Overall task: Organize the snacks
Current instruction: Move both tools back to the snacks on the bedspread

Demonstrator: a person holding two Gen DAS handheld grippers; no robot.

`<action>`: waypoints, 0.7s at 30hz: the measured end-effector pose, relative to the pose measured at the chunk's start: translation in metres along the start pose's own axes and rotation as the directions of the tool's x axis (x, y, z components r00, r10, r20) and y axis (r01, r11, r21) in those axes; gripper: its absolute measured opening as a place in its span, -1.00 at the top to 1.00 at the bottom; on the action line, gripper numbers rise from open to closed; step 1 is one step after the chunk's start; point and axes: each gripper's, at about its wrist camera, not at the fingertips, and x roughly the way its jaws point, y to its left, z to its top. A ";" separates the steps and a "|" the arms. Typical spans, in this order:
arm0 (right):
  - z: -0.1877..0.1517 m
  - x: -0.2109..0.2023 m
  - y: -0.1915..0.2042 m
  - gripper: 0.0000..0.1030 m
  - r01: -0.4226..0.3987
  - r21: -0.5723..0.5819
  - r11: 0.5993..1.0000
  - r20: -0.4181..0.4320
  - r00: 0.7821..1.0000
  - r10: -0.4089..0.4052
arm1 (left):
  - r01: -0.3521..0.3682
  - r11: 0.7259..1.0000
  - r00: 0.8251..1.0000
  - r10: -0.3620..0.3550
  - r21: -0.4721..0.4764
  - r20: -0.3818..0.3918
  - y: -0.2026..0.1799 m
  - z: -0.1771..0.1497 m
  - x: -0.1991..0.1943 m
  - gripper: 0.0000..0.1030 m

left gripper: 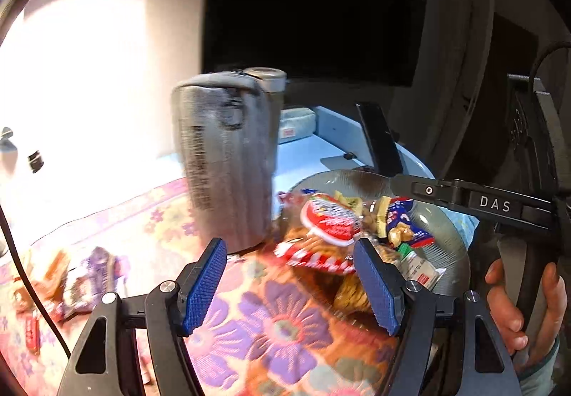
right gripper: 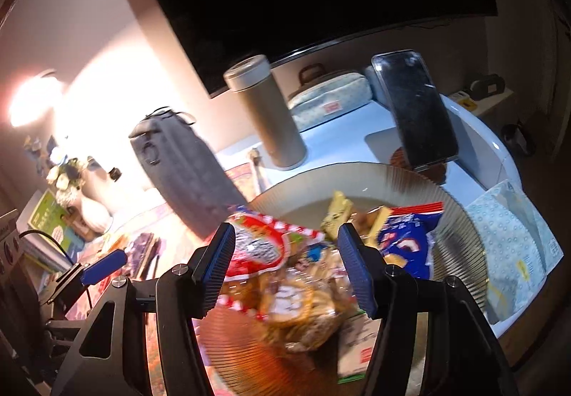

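We see our left gripper (left gripper: 289, 283) at the bottom of its picture, jaws apart and holding nothing, over the flowery cloth (left gripper: 274, 331). Our right gripper (right gripper: 285, 267) is let go too, with nothing pinched. The snacks (right gripper: 285, 274) lie piled in the clear ribbed bowl (right gripper: 460, 253) in the middle of the right picture. More snack packs (left gripper: 82, 285) sit at the lower left of the left picture. A grey pouch (left gripper: 228, 160) stands beside the bowl on the bench (right gripper: 339, 146).
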 end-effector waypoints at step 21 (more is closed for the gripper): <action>-0.048 0.063 0.180 -0.15 -0.180 -0.235 0.955 -0.182 0.974 0.138 | -0.233 0.892 0.953 0.288 -0.387 0.090 0.225 -0.071 -0.152 -0.38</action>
